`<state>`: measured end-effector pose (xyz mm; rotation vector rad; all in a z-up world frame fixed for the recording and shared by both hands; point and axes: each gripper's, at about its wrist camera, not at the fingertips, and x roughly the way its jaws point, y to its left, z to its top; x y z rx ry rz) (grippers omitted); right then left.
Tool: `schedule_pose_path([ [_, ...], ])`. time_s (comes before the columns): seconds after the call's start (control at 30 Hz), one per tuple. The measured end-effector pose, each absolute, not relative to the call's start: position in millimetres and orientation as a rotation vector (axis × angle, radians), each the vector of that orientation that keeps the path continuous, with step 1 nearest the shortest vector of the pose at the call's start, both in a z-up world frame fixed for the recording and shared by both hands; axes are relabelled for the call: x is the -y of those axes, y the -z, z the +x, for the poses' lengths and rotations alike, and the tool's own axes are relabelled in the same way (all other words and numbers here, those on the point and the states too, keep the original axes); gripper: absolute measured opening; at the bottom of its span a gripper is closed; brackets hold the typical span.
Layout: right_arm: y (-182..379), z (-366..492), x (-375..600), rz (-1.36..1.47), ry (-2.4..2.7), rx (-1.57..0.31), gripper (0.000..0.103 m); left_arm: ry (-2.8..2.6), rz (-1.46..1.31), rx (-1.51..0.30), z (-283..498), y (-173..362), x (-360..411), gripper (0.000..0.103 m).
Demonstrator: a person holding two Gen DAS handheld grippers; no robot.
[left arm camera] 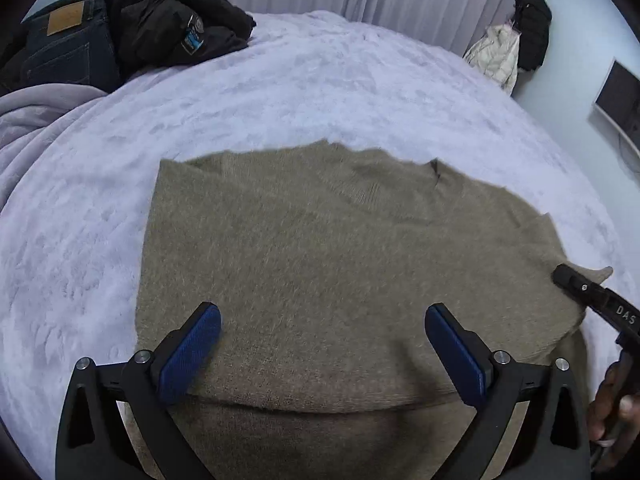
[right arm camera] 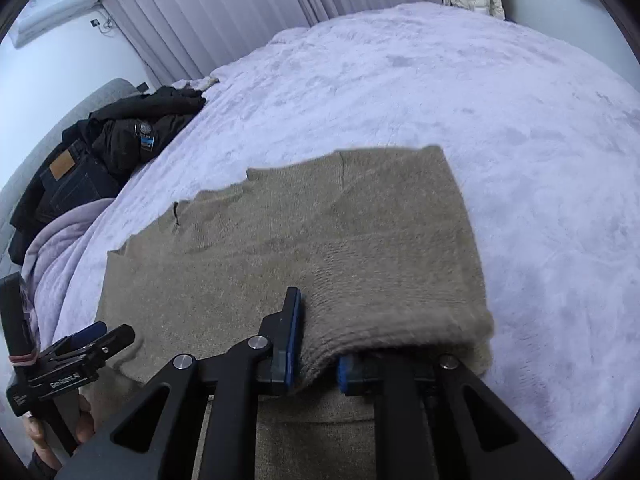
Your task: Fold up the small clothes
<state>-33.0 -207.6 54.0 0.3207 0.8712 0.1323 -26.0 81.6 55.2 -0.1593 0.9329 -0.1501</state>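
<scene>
Tan sweater (left arm camera: 320, 264) lies on the lavender bed (left arm camera: 280, 80) (near edge); right gripper (right arm camera: 316, 364) clenched on its fold, left gripper (left arm camera: 322, 344) released above it.

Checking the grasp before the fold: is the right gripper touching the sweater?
Touching. The right wrist view shows the right gripper with its pads pinching a bunched fold of the sweater.

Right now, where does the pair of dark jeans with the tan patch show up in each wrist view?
Left wrist view: the jeans lie at the top left, beside the black jacket on the bed's far edge.
Right wrist view: the jeans sit at the middle left, just below the same black jacket.
Shared landmark: the tan sweater spread on the lilac blanket, in the middle of both views.
</scene>
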Motion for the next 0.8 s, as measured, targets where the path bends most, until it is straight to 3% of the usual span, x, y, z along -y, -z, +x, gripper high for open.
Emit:
schedule_pose_path([
  [0.1,-67.0,-33.5,213.4,0.295,-0.073,-0.83,0.015,0.165,-0.142,-0.956,-22.2,-49.9,-81.5,0.102],
  [0.13,-64.1,-28.9,218.9,0.292,-0.053,-0.853,0.027,0.164,-0.129,-1.018,-16.1,-33.6,-80.9,0.102],
  [0.17,-53.5,-22.7,225.5,0.294,-0.026,-0.911,0.05,0.152,-0.106,-1.063,-11.3,-18.4,-80.5,0.102],
  [0.2,-46.4,-18.9,231.3,0.303,-0.017,-0.951,0.055,0.135,-0.069,-1.053,-12.5,-10.8,-78.7,0.102],
  [0.3,-48.9,-33.7,251.3,0.387,-0.038,-0.92,0.055,0.123,-0.034,-0.996,-32.3,-27.6,-75.1,0.102],
  [0.53,-94.3,-106.6,206.5,0.121,-0.192,-0.824,0.063,0.356,0.011,-0.883,-95.4,-54.3,-46.0,0.102],
  [0.73,-32.3,-135.0,117.1,-0.239,-0.353,-0.947,0.065,0.351,0.117,-0.93,-126.9,-14.5,-41.3,0.102],
  [0.8,-28.0,-158.1,118.0,-0.318,-0.338,-0.856,0.066,0.361,0.107,-0.92,-145.2,-14.9,-54.1,0.102],
])
